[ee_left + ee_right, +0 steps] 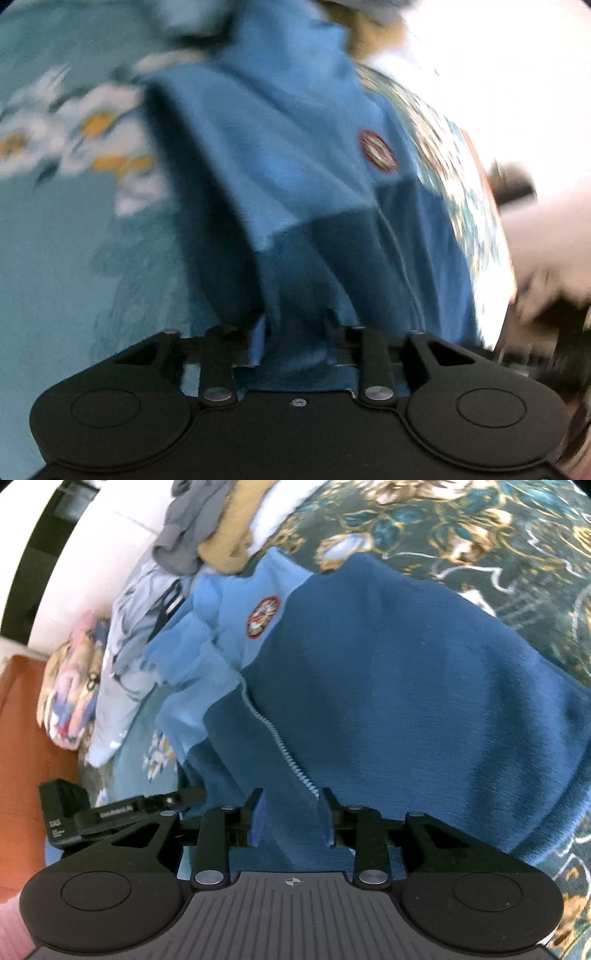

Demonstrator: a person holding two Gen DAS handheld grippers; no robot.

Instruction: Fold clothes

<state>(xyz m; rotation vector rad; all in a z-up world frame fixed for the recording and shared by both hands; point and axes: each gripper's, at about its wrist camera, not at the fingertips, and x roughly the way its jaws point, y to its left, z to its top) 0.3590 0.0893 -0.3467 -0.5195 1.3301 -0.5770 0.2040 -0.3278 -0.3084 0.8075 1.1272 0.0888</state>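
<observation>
Both grippers were clamped on the blue fleece jacket's hem: left gripper (295,332), right gripper (291,812) at the zipper (273,734) foot. Jacket (406,686) extended straight ahead over the floral bedspread (480,524), collar farthest, beside a clothes pile (207,535).

Daylight floods from the right, blowing the left wrist view's upper corner to white glare; that view smears with motion blur, the other stays sharper, edges bowed.
</observation>
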